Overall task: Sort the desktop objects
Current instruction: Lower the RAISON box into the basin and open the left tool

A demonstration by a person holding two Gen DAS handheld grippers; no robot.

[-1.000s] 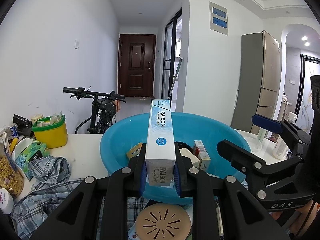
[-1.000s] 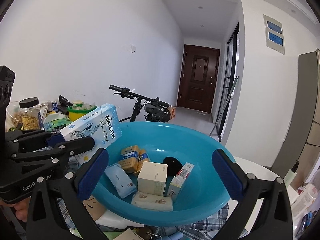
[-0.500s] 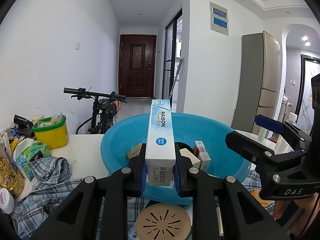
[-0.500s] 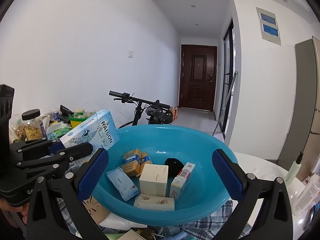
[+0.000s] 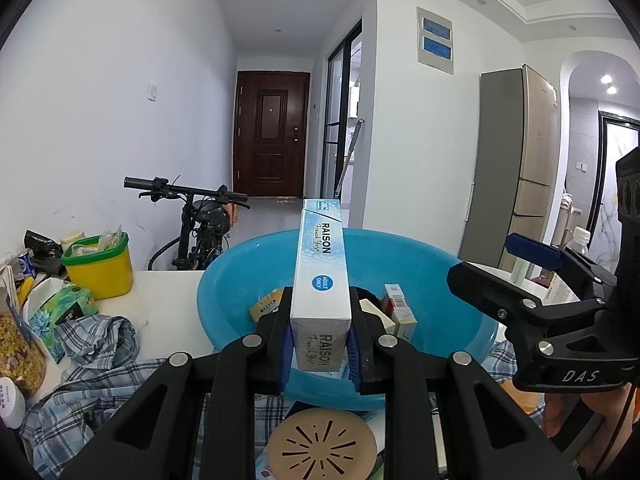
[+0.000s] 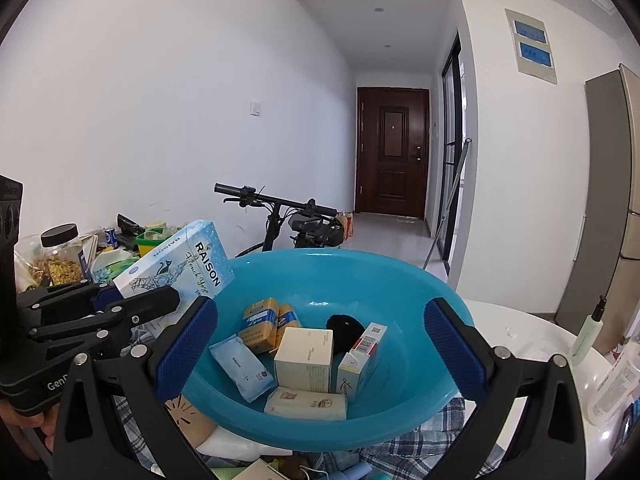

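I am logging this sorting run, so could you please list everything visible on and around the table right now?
RAISON box: one, pale blue and white, clamped in the left gripper above the basin's near rim.
Basin: one, turquoise, centre of the table.
Small boxes and packets: about seven, orange, white, cream and pale blue, inside the basin beside a black item.
Tub: one, yellow with green rim, far left.
Checked cloth: one, blue and white, under and left of the basin.
Jar: one, clear with black lid, left edge.
Bottles: at least two, pale, right edge.
Round vented disc: one, tan, in front of the basin.
Left gripper: shut on the box.
Right gripper: open over the basin.
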